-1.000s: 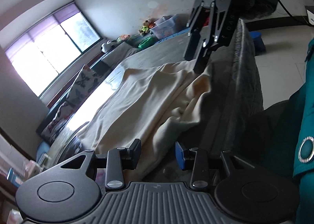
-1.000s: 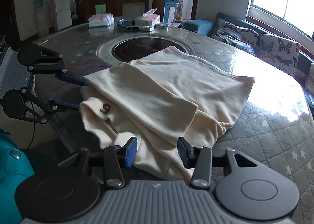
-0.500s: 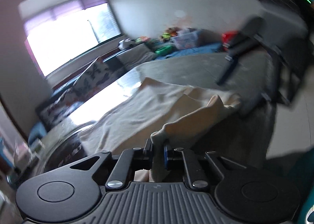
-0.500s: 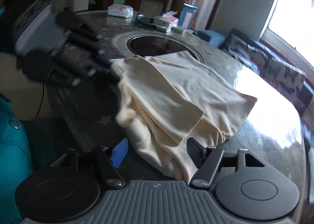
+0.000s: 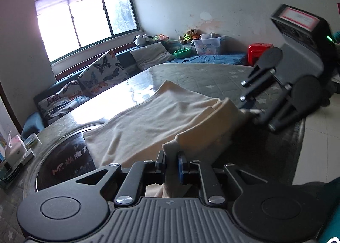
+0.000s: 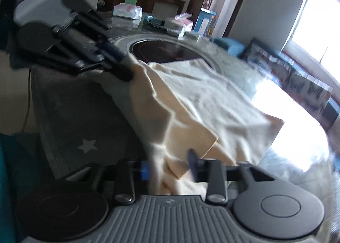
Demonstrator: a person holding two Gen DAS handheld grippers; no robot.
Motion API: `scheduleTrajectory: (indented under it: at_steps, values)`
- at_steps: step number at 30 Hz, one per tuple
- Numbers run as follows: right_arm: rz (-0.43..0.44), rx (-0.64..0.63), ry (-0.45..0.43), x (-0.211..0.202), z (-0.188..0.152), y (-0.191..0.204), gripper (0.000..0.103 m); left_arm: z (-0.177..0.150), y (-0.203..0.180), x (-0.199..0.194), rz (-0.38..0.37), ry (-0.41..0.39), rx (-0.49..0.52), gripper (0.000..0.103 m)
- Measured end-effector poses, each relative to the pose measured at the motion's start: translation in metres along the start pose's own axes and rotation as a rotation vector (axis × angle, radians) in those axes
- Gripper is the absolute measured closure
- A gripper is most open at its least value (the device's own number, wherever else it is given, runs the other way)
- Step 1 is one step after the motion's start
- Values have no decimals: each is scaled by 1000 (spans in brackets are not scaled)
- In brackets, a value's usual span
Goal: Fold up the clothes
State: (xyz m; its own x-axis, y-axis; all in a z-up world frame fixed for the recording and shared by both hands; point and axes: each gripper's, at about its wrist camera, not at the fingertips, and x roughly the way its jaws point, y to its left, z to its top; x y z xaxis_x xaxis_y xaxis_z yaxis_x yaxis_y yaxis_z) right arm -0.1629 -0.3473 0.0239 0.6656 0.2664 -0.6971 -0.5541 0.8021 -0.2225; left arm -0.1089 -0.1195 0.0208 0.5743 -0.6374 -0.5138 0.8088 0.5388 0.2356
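A cream garment (image 5: 161, 119) lies partly folded on the round table (image 5: 191, 73). My left gripper (image 5: 171, 165) is shut on a near corner of it and lifts that edge. In the right wrist view the same gripper (image 6: 125, 68) pinches the garment's (image 6: 201, 102) left corner. My right gripper (image 6: 169, 166) is half closed, with the garment's near edge between its fingers; its grip cannot be told. In the left wrist view it (image 5: 250, 113) touches the far corner of the raised fold.
A dark round hotplate (image 6: 163, 51) sits in the table's middle behind the garment. Tissue boxes (image 6: 127, 10) and a blue carton (image 6: 205, 20) stand at the far edge. A sofa with butterfly cushions (image 5: 99, 75) runs under the window. The table's edge (image 6: 53, 136) is near me.
My left gripper closed on the garment's corner and lifted it. My right gripper narrowed from wide open around the near edge. Both views swung as the grippers moved.
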Motion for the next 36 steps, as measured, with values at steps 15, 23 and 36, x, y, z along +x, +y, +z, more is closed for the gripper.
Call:
scheduleTrajectory:
  at_steps: [15,23,36]
  values:
    - [4,145,-33,-13,20,-17,93,-40,-30,-10,108,36,210,69]
    - [-19,155,-48,-20,20,-12,95,-36,-21,-21,105,20,171,97]
    - [58,166,-90,-85,13,19,95,-19,-31,-99,67,-48,159,97]
